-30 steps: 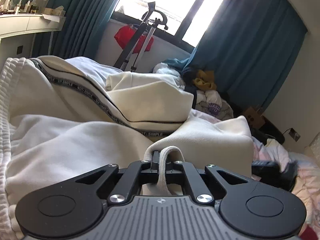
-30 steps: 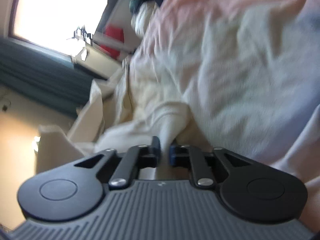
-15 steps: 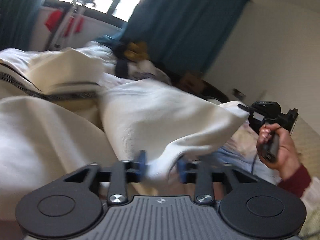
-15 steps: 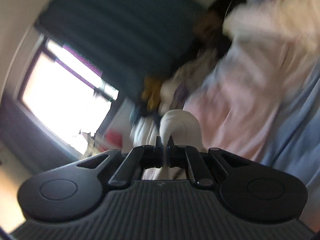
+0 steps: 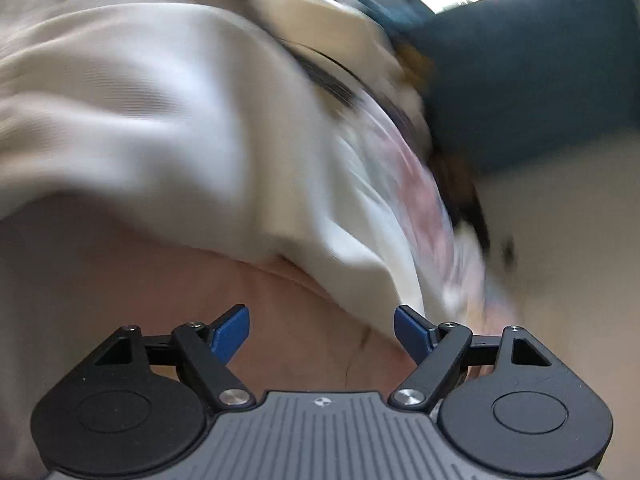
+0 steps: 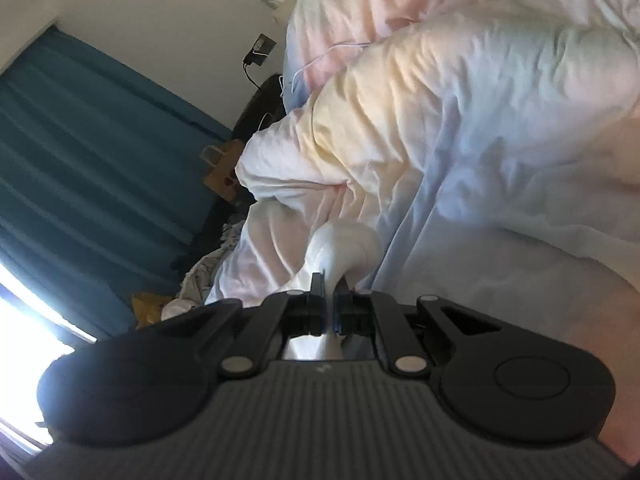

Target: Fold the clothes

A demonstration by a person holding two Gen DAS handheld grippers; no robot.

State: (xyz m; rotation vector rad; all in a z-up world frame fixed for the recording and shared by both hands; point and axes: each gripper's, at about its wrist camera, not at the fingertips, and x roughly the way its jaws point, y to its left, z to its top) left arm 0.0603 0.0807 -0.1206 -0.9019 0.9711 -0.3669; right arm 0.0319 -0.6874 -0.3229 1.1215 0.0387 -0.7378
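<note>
A cream-white garment with a black lettered stripe fills the upper left of the blurred left wrist view. My left gripper is open, its blue pads wide apart with only pale pinkish cloth behind them, and it holds nothing. In the right wrist view my right gripper is shut on a bunched white fold of the garment, which rises from between the fingers.
Rumpled pastel bedding covers the right of the right wrist view. Teal curtains hang at the left beside a bright window. A brown paper bag and a pile of clothes lie below them.
My left gripper went from shut on the cream cloth to fully open and let go of it, swinging sharply. The right gripper stayed shut on its white fold while turning toward the bedding.
</note>
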